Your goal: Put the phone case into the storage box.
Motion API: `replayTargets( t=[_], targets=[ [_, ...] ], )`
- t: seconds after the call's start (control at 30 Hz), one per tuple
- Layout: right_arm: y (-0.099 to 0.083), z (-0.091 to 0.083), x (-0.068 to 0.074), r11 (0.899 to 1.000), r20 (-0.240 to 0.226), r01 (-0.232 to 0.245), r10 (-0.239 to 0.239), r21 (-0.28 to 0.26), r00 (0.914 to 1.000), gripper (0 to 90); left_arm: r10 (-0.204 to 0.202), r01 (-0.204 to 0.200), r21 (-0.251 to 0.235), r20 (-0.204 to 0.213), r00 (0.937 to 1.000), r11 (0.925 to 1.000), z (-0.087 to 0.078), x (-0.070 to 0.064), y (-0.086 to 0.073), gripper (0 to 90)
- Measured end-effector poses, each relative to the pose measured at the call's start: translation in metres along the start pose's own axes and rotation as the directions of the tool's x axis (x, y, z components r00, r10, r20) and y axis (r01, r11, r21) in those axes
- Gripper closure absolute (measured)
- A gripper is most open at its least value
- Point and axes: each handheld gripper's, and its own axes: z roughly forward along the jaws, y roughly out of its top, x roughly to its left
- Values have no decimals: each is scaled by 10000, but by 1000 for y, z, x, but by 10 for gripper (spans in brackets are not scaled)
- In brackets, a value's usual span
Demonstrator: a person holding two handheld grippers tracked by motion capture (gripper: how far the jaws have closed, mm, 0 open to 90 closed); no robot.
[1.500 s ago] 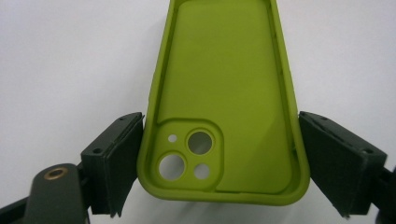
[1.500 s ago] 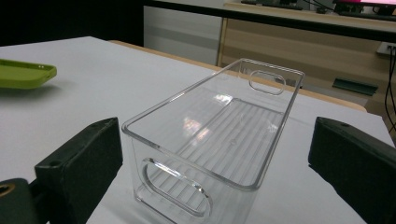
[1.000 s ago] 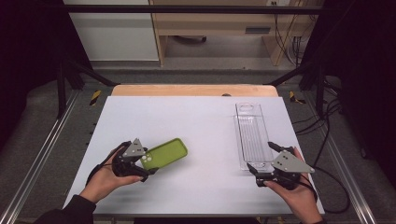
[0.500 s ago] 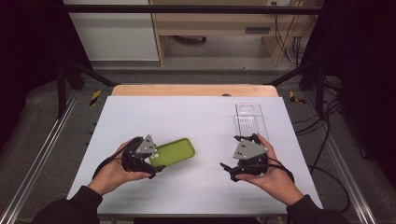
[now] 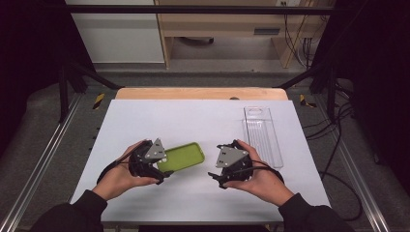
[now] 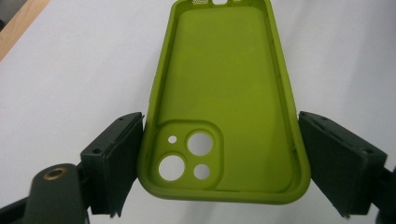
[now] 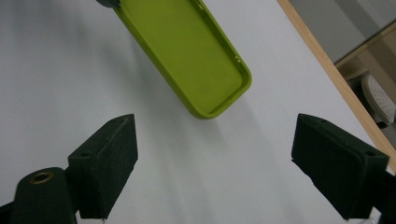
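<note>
1. A green phone case (image 5: 182,156) lies on the white table (image 5: 193,121), inner side up, a little left of the table's middle and toward the near edge.
2. The left tool (image 5: 162,170) sits at the case's near-left end, held in the person's left hand (image 5: 118,174). In the left gripper view its two black jaws stand on either side of the case (image 6: 224,102) at the end with the camera cut-outs, each pad (image 6: 119,158) touching or almost touching a side wall, so the tool grips the case across its width.
3. The right tool (image 5: 215,176) is in the person's right hand (image 5: 261,176), just right of the case and apart from it. In the right gripper view its jaws stand wide apart with nothing between them but bare table, and the far end of the case (image 7: 196,60) lies ahead of them.
4. A clear plastic tray (image 5: 263,135) lies along the right side of the table, just beyond the right hand.
5. A strip of wooden edge (image 5: 203,93) runs along the far side of the table.
</note>
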Motion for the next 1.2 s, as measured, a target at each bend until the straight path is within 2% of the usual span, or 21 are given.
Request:
replayTargets(
  t=[0.27,0.5,0.87,1.2],
  targets=[
    [8,5,7,9990,-319,435,-431,116,9986,242,272,-273,205,57,9996,9994,3,-7,3,164],
    [14,11,13,9970,-591,737,-724,213,9956,294,370,-373,193,136,9992,9991,5,-10,7,164],
    [16,18,21,9937,-723,1101,-1083,214,9915,372,513,-519,260,227,9984,9983,9,-13,12,164],
    [16,22,28,9881,-937,1524,-1499,211,9843,470,701,-714,372,342,9970,9968,10,-16,15,164]
  ],
)
